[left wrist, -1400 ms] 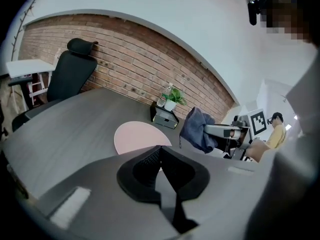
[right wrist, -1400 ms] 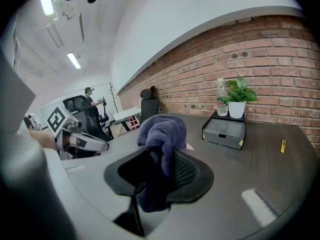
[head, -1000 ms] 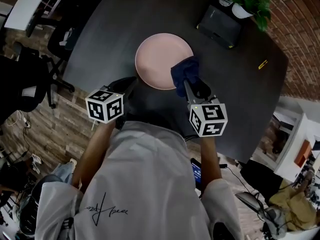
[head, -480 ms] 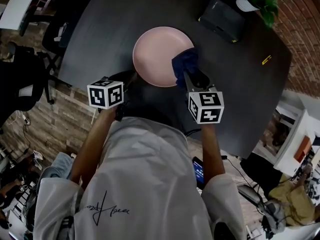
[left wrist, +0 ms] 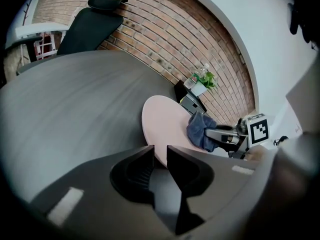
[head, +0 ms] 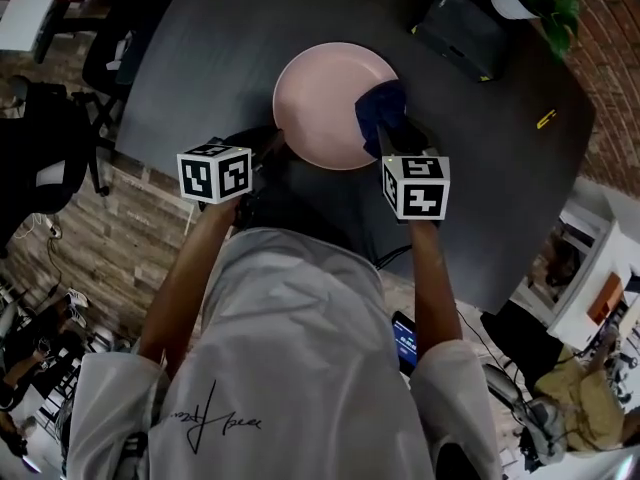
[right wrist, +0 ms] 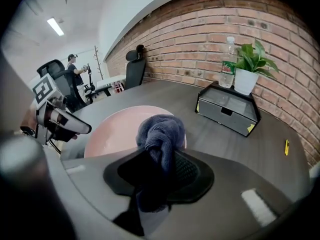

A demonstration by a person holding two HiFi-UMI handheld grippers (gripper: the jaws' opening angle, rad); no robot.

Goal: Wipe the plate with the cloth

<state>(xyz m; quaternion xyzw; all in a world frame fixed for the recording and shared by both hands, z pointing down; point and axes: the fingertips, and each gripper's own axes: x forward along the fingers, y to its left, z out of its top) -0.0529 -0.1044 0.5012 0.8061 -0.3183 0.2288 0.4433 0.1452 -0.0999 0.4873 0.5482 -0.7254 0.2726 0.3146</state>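
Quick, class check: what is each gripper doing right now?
Left gripper: slightly open, jaws at the plate's near rim, no clear grip.
Right gripper: shut on the blue cloth.

There is one pink plate [head: 325, 98], one blue cloth [head: 380, 108], one black drawer box [right wrist: 227, 115], one potted plant [right wrist: 248, 66], one water bottle [right wrist: 228, 56], one small yellow item [right wrist: 285, 147], one dark surface [head: 200, 58], and two grippers: the left gripper [left wrist: 160, 153] and the right gripper [right wrist: 167, 156].
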